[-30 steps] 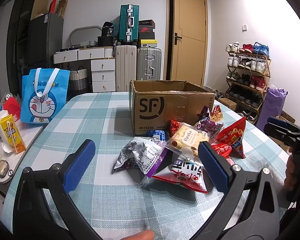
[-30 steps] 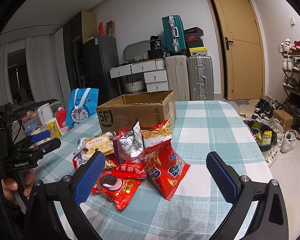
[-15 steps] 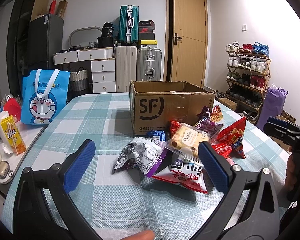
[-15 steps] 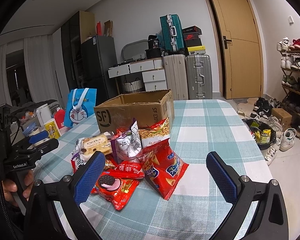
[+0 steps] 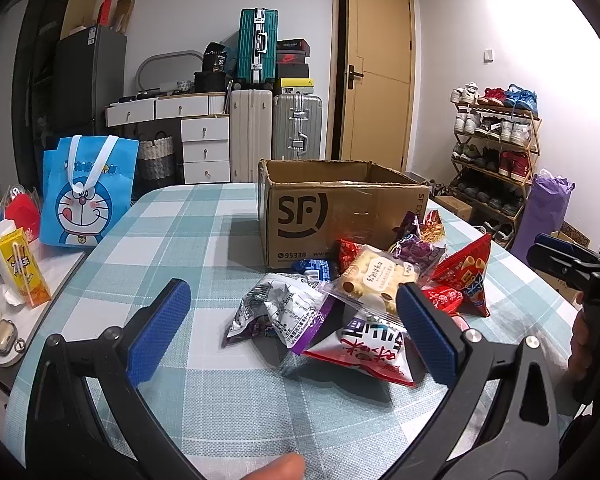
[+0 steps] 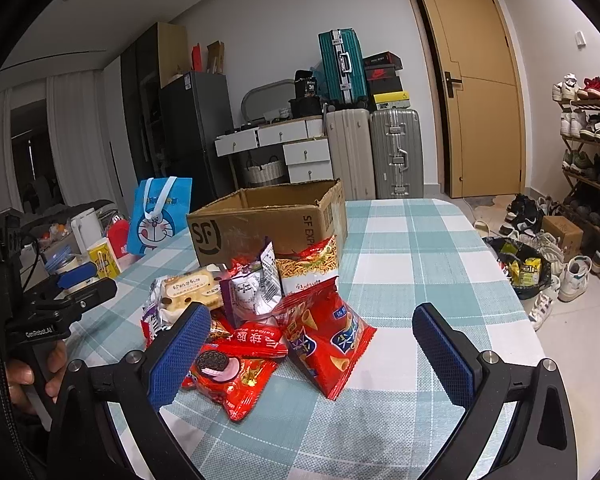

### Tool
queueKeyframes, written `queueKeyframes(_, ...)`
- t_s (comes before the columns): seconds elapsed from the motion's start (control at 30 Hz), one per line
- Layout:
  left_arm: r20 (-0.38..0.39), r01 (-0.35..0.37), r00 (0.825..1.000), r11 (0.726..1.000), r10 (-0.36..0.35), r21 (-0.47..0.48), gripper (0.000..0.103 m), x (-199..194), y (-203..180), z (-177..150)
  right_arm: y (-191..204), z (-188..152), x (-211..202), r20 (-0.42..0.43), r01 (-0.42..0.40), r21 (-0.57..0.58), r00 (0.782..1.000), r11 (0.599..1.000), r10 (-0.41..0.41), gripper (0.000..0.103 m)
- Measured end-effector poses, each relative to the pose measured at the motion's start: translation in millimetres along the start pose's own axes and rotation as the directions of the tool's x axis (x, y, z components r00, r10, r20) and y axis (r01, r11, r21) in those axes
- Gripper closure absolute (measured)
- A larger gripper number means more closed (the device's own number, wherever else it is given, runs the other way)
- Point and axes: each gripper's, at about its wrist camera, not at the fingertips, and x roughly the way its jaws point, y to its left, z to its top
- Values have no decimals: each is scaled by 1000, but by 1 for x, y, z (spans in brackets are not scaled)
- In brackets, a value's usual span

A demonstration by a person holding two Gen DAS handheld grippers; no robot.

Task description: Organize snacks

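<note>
Both grippers, left (image 5: 292, 320) and right (image 6: 312, 344), hover wide open and empty short of the snacks (image 6: 260, 312) piled against the box (image 5: 340, 208); nothing packed, next probably grab one packet.

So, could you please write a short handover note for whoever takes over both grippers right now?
Left gripper: open, empty, hovering above the table short of the snack pile.
Right gripper: open, empty, facing the pile from the other side.
Snacks: all lie heaped on the checked tablecloth in front of the SF cardboard box; the red cone-chip bag is nearest the right gripper, the silver-purple packet nearest the left.
Done: no snack grasped.
Left: the whole pile.
</note>
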Motion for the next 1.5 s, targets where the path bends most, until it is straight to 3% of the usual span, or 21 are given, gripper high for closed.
queueKeyframes(0.47,-12,-4,1000,1000,4,2,0,2,-2,0,-5,2,19,-102,-17,16,995,1000,18,0)
queueKeyframes(0.7,-101,6,995,1000,-6,0,1,15,-7,5,-7,16,35,-181,-2,3,984,1000,3,0)
queueKeyframes(0.83,-129,35,991,999,-37,-19,1,24,-6,12,-6,20,36,-158,-14,-18,987,1000,11,0)
queueKeyframes(1.1,-180,67,982,997,-60,36,0,50,-19,22,-2,10,63,-297,-63,-23,954,998,53,0)
queueKeyframes(1.17,-208,86,975,996,-77,32,1,60,-20,22,-4,6,71,-314,-54,-17,948,998,46,4)
queueKeyframes(1.23,-242,102,966,994,-91,31,1,67,-23,21,-8,5,77,-328,-44,-15,944,999,37,16)
queueKeyframes(1.5,-286,170,948,982,-140,84,1,90,-42,19,-23,-2,99,-373,-28,3,928,1000,27,17)
